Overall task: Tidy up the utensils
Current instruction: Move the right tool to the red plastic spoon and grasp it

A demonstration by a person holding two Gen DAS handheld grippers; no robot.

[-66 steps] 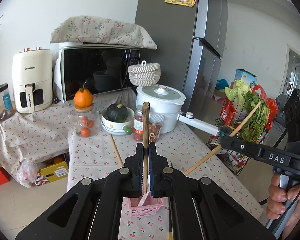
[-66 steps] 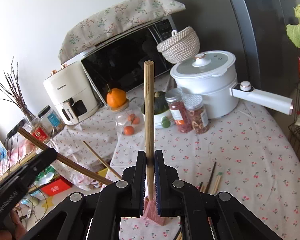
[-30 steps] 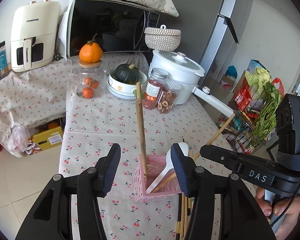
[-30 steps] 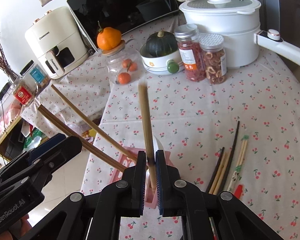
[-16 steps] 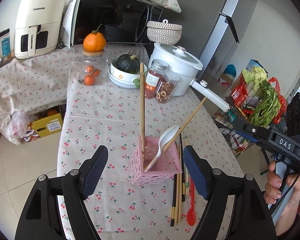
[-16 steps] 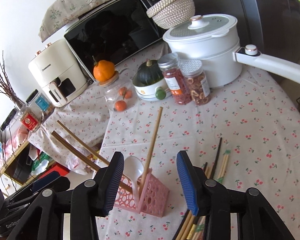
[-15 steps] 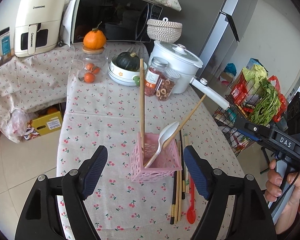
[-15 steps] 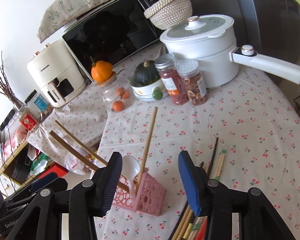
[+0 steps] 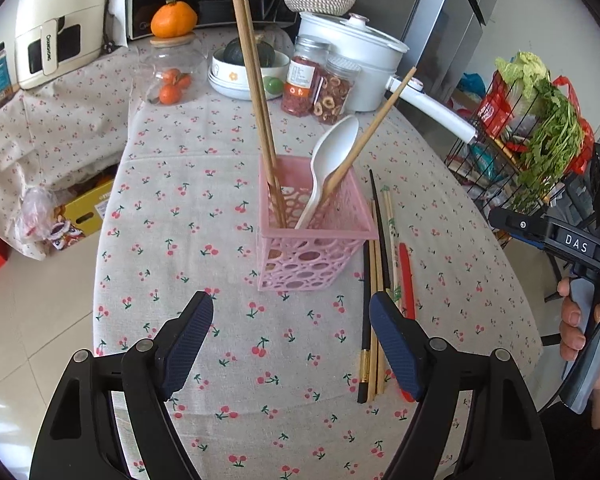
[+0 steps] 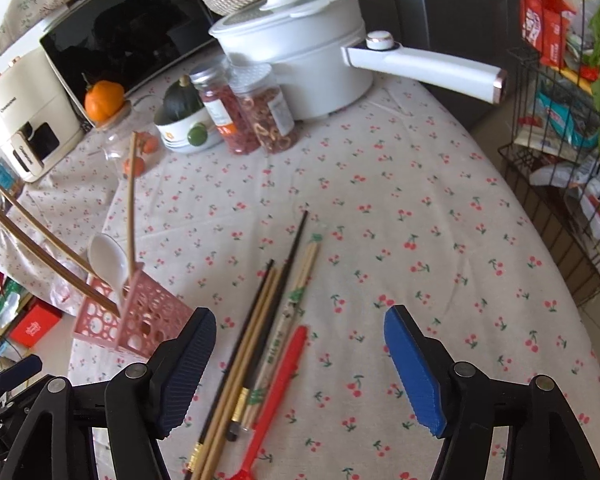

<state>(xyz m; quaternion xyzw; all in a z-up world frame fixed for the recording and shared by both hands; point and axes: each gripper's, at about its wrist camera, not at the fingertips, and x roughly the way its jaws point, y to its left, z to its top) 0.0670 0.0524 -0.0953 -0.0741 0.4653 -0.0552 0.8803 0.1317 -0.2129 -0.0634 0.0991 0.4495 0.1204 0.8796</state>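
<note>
Both tools gape wide and empty, left tool (image 9: 290,336) facing the pink basket (image 9: 314,240) mid-counter with chopsticks and white spoon (image 9: 330,160) inside, right tool (image 10: 300,354) over the loose chopsticks (image 10: 260,328) and red utensil (image 10: 276,396), likely the next pinch.

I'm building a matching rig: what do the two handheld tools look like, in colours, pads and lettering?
Both are black plastic frames with silver screws. The left tool has navy ribbed pads; the right tool has one navy pad and one brighter blue. Its side reads "DAS" in white, with a grey grip and black cable.
</note>
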